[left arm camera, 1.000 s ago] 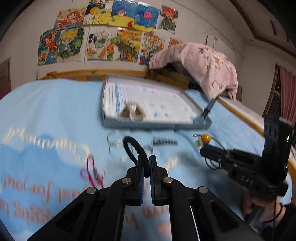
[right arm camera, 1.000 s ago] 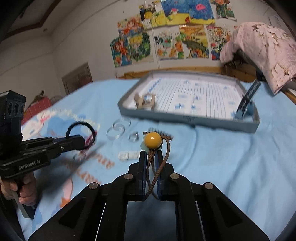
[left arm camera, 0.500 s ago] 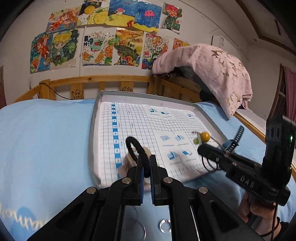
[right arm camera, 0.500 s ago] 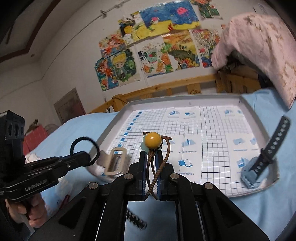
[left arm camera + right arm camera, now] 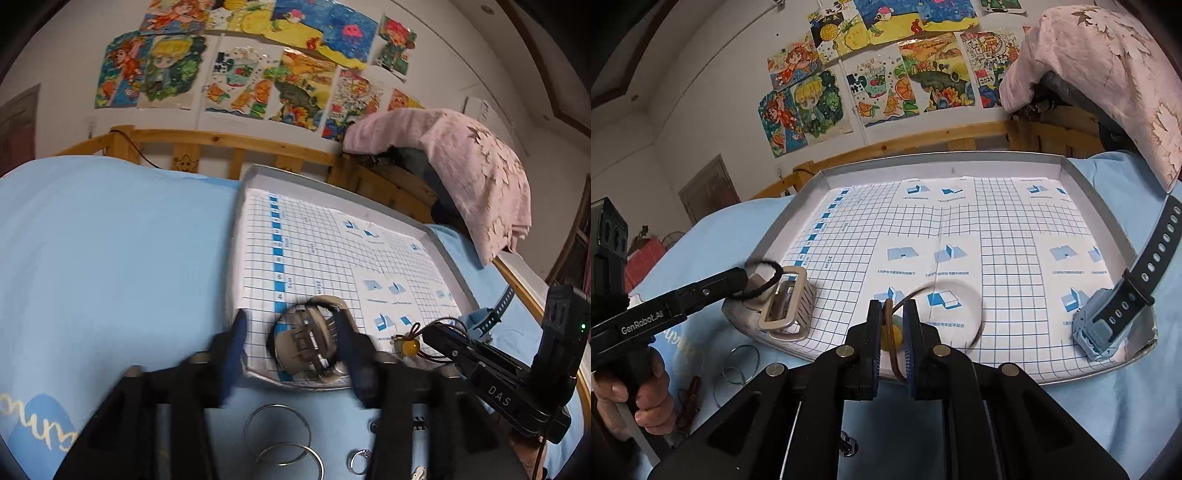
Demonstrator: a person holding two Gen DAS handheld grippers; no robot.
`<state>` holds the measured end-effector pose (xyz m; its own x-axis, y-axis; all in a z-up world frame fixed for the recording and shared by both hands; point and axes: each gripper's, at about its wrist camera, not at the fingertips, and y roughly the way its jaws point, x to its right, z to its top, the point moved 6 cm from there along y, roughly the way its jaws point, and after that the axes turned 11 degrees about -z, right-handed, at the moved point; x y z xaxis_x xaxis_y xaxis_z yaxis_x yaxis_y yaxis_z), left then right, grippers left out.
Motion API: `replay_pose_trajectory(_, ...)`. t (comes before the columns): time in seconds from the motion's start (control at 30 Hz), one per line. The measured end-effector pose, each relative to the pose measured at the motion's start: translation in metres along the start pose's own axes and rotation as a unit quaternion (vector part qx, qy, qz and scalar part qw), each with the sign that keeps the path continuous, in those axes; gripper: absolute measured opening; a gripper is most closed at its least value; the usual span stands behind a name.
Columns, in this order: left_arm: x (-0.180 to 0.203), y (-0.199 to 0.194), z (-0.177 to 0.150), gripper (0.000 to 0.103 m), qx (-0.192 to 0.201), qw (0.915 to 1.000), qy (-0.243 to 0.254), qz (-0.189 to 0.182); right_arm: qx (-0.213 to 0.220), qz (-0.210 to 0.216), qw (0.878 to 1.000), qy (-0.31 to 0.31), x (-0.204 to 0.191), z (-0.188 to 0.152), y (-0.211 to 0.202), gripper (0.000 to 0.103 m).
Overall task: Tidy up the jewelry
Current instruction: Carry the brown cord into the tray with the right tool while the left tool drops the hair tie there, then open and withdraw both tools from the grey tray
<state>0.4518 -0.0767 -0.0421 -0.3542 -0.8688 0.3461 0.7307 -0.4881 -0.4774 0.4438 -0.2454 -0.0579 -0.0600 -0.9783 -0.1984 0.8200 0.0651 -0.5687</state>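
Observation:
A shallow grey tray (image 5: 448, 258) (image 5: 1082, 177) lined with grid paper lies on the blue bed. My left gripper (image 5: 291, 341) is open over the tray's near left corner. The black braided hair tie (image 5: 275, 332) (image 5: 768, 277) lies released on a beige hair claw (image 5: 314, 339) (image 5: 786, 306) there. My right gripper (image 5: 889, 328) has its jaws slightly parted around a brown cord with a yellow bead (image 5: 892, 334) (image 5: 410, 345), dropping at the tray's front edge. A blue-grey watch (image 5: 1108, 325) sits in the tray's near right corner.
Two clear bangles (image 5: 280, 435) (image 5: 738, 363), a small ring (image 5: 358, 461) and a red cord (image 5: 689, 398) lie on the blue sheet in front of the tray. A wooden bed rail (image 5: 221, 142) and a pink blanket (image 5: 472, 166) are behind.
Both grippers moved forward over the tray. My left gripper opened and let go of the black hair tie. My right jaws parted and the bead cord slips down.

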Motion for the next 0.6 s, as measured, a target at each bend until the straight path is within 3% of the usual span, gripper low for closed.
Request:
replay_pose_trajectory(0.03, 0.000, -0.003, 0.000, 0.075, 0.008, 1.0000, 0.000, 0.006, 0.001, -0.002, 1.000, 0.000, 0.001, 0.000, -0.002, 0.015)
replay_pose_trajectory(0.17, 0.001, -0.015, 0.002, 0.076, 0.026, 0.9995, -0.001, 0.016, 0.007, -0.009, 1.000, 0.004, 0.005, 0.001, -0.011, 0.035)
replay_pose_trajectory(0.3, 0.004, -0.031, 0.000, 0.091, 0.042, 0.9987, -0.005, 0.027, 0.006, -0.015, 1.000, 0.008, 0.008, 0.000, -0.024, 0.039)
replay_pose_trajectory(0.43, 0.011, -0.052, -0.004, 0.098, 0.058, 0.9978, -0.004, 0.031, 0.011, -0.022, 1.000, 0.004, 0.012, -0.002, -0.041, 0.065)
replay_pose_trajectory(0.6, 0.022, -0.084, -0.013, 0.103, 0.077, 0.9962, 0.002, 0.040, 0.018, -0.036, 0.999, -0.024, 0.009, -0.007, -0.069, 0.076)
